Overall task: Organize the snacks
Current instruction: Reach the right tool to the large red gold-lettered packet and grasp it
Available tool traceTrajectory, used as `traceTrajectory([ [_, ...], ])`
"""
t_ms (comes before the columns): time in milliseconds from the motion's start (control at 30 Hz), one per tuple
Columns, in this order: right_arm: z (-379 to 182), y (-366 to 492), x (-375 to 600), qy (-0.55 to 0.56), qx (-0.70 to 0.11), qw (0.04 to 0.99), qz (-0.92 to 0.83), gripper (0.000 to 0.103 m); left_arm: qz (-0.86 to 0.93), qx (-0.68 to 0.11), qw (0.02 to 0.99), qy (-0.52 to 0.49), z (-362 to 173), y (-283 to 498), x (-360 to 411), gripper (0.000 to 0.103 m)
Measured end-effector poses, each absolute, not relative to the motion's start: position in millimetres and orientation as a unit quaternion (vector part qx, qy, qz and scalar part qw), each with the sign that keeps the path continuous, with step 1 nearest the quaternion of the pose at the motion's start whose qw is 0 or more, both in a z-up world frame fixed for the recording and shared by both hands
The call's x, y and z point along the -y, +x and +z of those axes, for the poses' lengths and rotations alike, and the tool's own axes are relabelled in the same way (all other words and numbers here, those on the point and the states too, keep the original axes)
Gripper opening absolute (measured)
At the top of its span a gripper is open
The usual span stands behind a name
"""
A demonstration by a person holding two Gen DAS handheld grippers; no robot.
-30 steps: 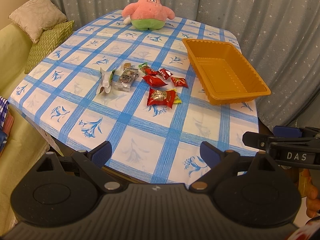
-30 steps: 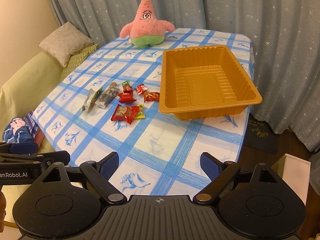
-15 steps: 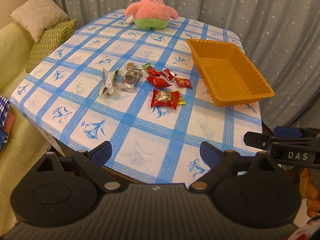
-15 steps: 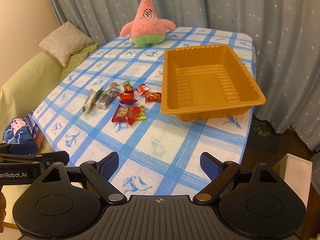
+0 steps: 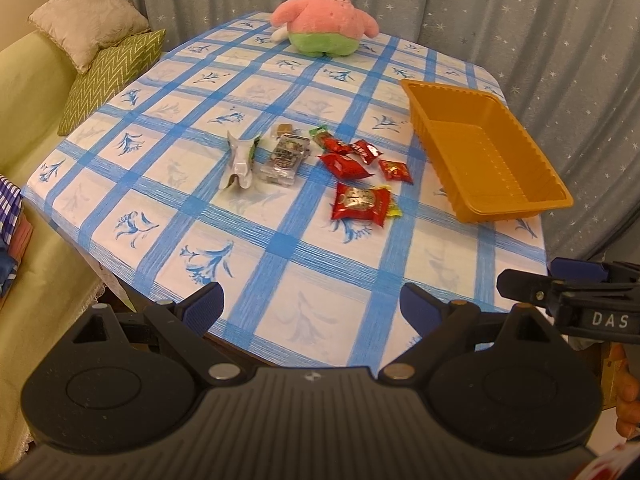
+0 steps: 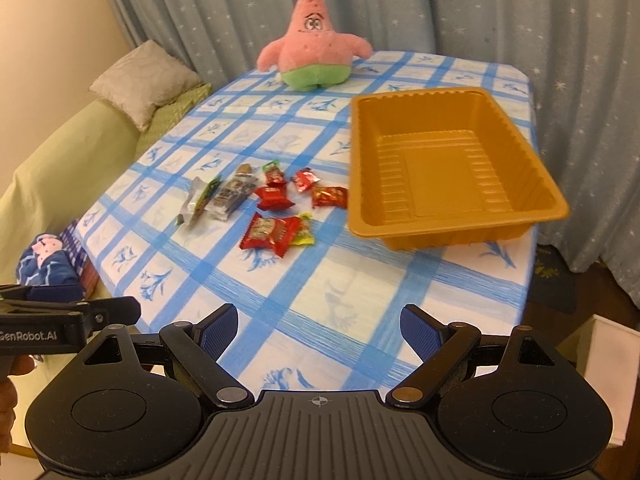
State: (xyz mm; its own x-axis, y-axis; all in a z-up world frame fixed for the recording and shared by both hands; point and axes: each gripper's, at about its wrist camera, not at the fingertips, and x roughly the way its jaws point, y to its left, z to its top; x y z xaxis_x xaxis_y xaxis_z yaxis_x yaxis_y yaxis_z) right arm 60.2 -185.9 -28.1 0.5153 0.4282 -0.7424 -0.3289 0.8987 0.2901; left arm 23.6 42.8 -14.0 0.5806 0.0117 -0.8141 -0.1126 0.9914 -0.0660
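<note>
Presently:
- Left gripper (image 5: 310, 306) spread wide, nothing between its fingers, above the near table (image 5: 440, 272) edge
- Right gripper (image 6: 318, 330) likewise spread wide and unloaded
- Snacks (image 6: 276, 232) lie loose mid-table, just left of the tray (image 6: 456, 232)
- Tray holds nothing
- Plush (image 6: 314, 52) sits at the far edge

- A table under a white cloth (image 5: 320, 264) with blue checks and blue flower prints.
- A pink starfish plush (image 6: 314, 50) with green shorts sits upright at the table's far edge.
- Grey-blue curtains (image 6: 480, 12) with small white stars hang behind the table.
- A pale green sofa (image 5: 28, 92) stands left of the table.
- A beige cushion (image 5: 88, 20) leans on the sofa, with a green zigzag cushion (image 5: 114, 72) just in front of it.
- Blue patterned fabric (image 6: 48, 264) lies on the sofa seat.
</note>
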Motion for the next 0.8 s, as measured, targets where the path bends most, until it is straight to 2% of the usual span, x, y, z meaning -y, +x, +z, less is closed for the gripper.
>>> traceTrajectory([
  [600,-45.6,106.0,136.7,0.029,-0.419,0.858,0.297,0.087,0.037,-0.463,0.884,-0.058,-35.9,60.9,-81.2,0.088],
  [800,-53.7,128.0,122.3,0.014,-0.417,0.852,0.315,0.077,0.040,-0.465,0.882,-0.062,-40.0,72.8,-88.8,0.085],
])
